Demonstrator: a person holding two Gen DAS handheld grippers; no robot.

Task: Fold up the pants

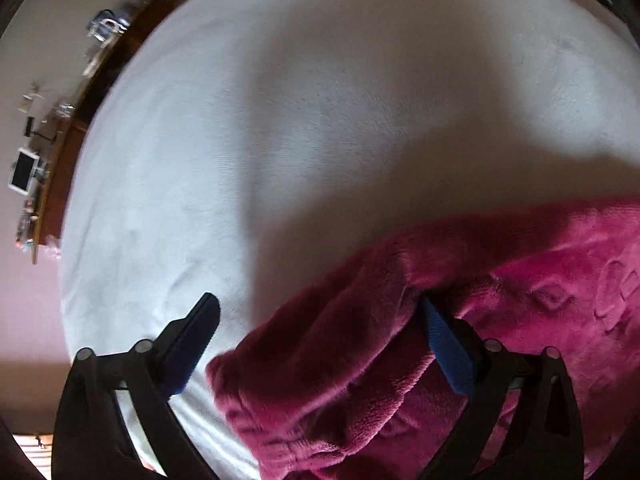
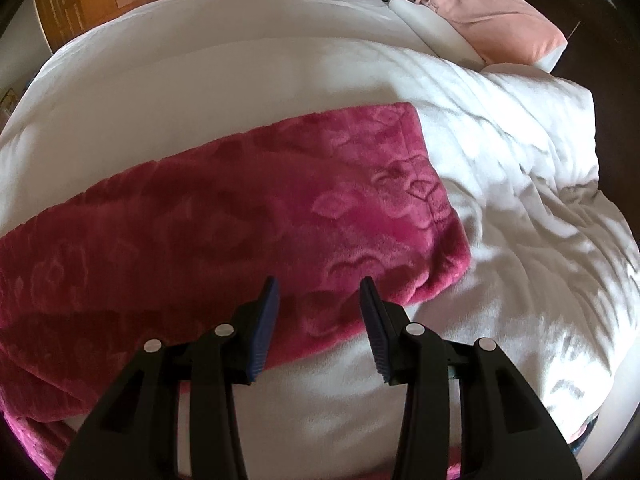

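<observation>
Right wrist view showed the right gripper (image 2: 318, 288) half-open and empty, hovering over the near edge of the magenta fleece pants (image 2: 240, 208) lying flattened on the white bed (image 2: 500, 200). Beyond, the left gripper (image 1: 320, 312) gaped wide over one bunched pants end, gripping nothing. Folding looked unfinished.

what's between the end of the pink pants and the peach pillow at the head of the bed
Only bare white bedding, rumpled and sunlit; nothing else lies between the pink pants and the peach pillow. The right wrist view shows it.

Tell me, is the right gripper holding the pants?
No, the right gripper hangs open above the pants, nothing between its pads.
</observation>
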